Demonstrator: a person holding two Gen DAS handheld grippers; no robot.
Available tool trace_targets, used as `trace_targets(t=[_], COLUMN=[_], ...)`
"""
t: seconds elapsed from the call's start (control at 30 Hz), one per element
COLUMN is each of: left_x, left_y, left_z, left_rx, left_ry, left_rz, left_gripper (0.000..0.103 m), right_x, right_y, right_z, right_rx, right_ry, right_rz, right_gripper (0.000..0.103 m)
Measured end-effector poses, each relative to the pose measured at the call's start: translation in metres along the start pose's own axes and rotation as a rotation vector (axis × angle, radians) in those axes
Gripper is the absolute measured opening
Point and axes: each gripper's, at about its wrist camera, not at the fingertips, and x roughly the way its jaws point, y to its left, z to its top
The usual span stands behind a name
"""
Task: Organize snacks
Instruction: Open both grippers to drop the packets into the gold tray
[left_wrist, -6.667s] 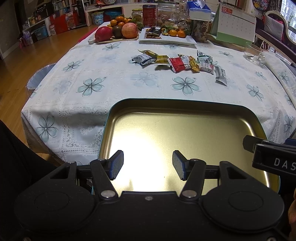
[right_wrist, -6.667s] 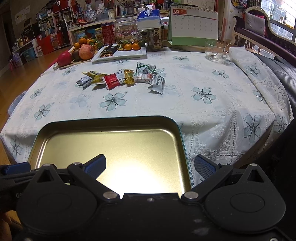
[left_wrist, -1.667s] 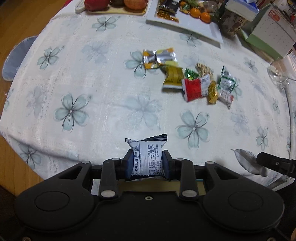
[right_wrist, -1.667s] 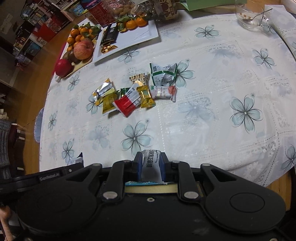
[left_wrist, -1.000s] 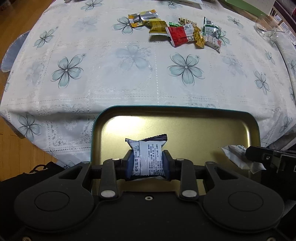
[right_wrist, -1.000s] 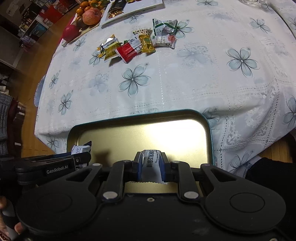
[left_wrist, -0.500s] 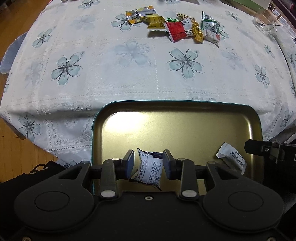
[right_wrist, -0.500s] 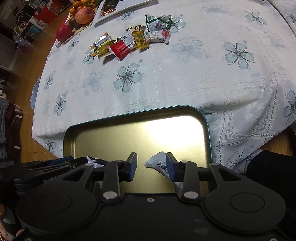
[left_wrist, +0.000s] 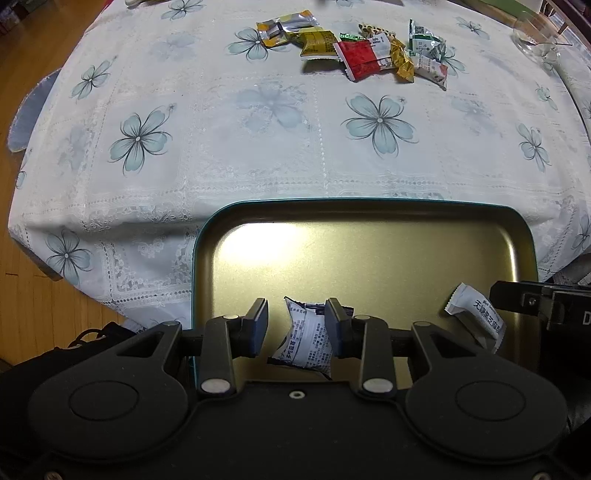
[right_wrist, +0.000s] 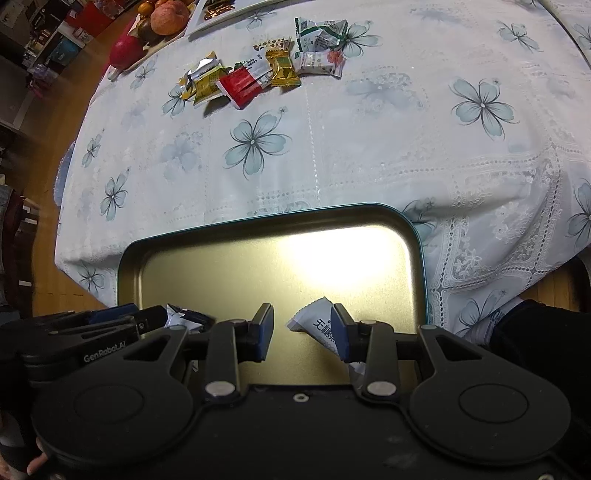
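Jaws of both grippers stand spread and pinch nothing; each has one packet lying loose near it in the tray (left_wrist: 369, 214).

Largest risk, in my judgement: the tray sits off the near edge of the counter (left_wrist: 258, 155), apparently on the person's lap, so a push from a gripper could tilt it and spill both packets. Next, the pile (left_wrist: 354, 51) lies far across the counter, well apart from the tray; the packets there overlap, so one grasp may drag a neighbour or slip on the smooth wrappers.

Under the left gripper (left_wrist: 297, 326), the grey packet (left_wrist: 306, 343) lies tilted between the jaws and seems to touch the inner side of one; withdrawing could catch it. By the right gripper (right_wrist: 303, 328), the white packet (right_wrist: 317, 325) lies partly behind one jaw, not centred, so the same danger exists.
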Motion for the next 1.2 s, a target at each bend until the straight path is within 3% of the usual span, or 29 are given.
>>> trace_targets(t=[0.63, 0.9, 1.2], left_x=[0.001, 0.001, -0.007], left_y=[0.001, 0.002, 0.003], left_z=[0.000, 0.001, 0.006], left_rx=[-0.022, -0.028, -0.045], left_ry=[0.007, 0.006, -0.056], left_rz=[0.000, 0.007, 0.013], left_gripper=[0.043, 0.043, 0.043], right_x=[0.008, 0.009, 0.009], right_y=[0.004, 0.009, 0.013], right_z=[-0.001, -0.002, 0.001], right_rx=[-0.025, -0.065, -0.083], right_ry=[0.004, -0.014, -0.041], right_rz=[-0.026, -0.065, -0.059], right_gripper=[0.039, 0.045, 0.045])
